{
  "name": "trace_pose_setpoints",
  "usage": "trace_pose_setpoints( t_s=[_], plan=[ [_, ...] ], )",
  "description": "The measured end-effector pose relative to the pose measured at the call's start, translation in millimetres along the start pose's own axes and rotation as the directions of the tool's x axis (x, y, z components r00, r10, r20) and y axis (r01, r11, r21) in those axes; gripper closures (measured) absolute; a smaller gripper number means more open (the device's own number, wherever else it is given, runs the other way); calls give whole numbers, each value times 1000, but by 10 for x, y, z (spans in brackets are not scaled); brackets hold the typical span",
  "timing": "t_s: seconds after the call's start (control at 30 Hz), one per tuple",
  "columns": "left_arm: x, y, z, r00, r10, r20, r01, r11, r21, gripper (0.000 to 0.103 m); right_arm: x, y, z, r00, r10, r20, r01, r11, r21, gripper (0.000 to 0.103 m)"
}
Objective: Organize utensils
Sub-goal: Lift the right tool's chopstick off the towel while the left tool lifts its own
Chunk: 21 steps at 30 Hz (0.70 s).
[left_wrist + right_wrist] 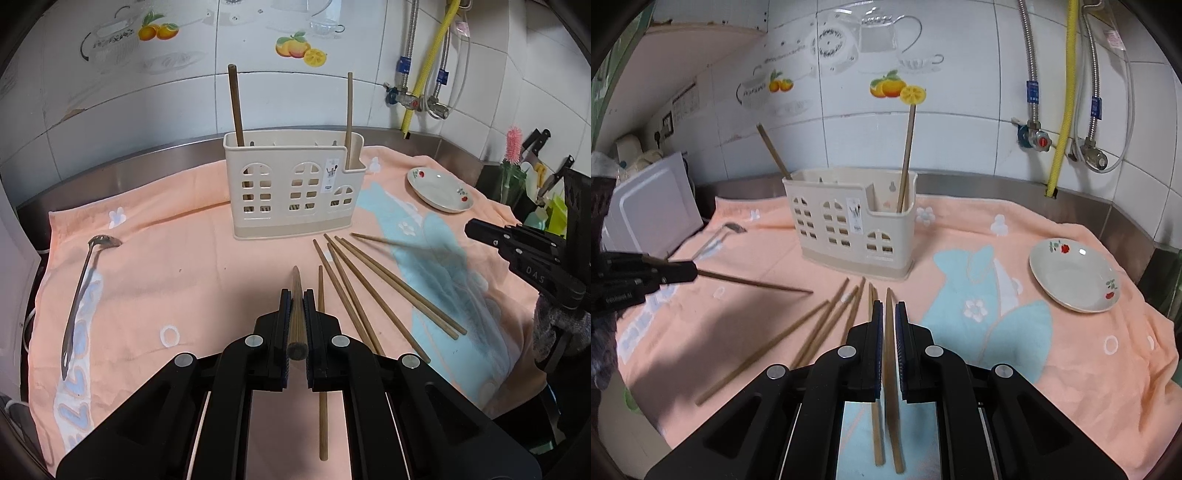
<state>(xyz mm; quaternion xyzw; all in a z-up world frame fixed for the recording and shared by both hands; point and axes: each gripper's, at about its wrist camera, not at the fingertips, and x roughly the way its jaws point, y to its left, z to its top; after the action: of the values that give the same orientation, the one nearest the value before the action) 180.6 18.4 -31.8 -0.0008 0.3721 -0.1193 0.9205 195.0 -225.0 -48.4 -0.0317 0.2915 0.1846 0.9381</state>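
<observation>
A cream utensil holder [291, 184] [849, 229] stands on the peach towel with two chopsticks upright in it, one at each end [235, 107] [349, 118]. Several loose wooden chopsticks [373, 284] [820, 325] lie in front of it. My left gripper [295, 295] is shut on a chopstick [297, 314] that points toward the holder; in the right wrist view it [690, 273] holds that chopstick [757, 283] above the towel. My right gripper [888, 306] is shut on a chopstick [889, 350]. A metal ladle [81, 291] lies at the left.
A white plate with red flowers [439, 188] [1075, 275] sits on the towel at the right. Knives and a pink brush [532, 155] stand at the far right. A white appliance [653, 206] stands at the left. Pipes and valves run down the tiled wall.
</observation>
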Motion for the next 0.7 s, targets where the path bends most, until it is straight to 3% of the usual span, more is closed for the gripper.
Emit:
trace_pose_setpoints(
  t_s=[0.3, 0.7],
  plan=[
    [-12, -41, 120, 1000, -7, 16, 7, 1000, 17, 98, 5, 28, 131, 1000, -2, 8, 2, 1000, -17, 98],
    [5, -45, 105, 1000, -11, 14, 10, 1000, 13, 98, 323, -267, -648, 981, -1, -192, 6, 1000, 25, 95]
  ],
)
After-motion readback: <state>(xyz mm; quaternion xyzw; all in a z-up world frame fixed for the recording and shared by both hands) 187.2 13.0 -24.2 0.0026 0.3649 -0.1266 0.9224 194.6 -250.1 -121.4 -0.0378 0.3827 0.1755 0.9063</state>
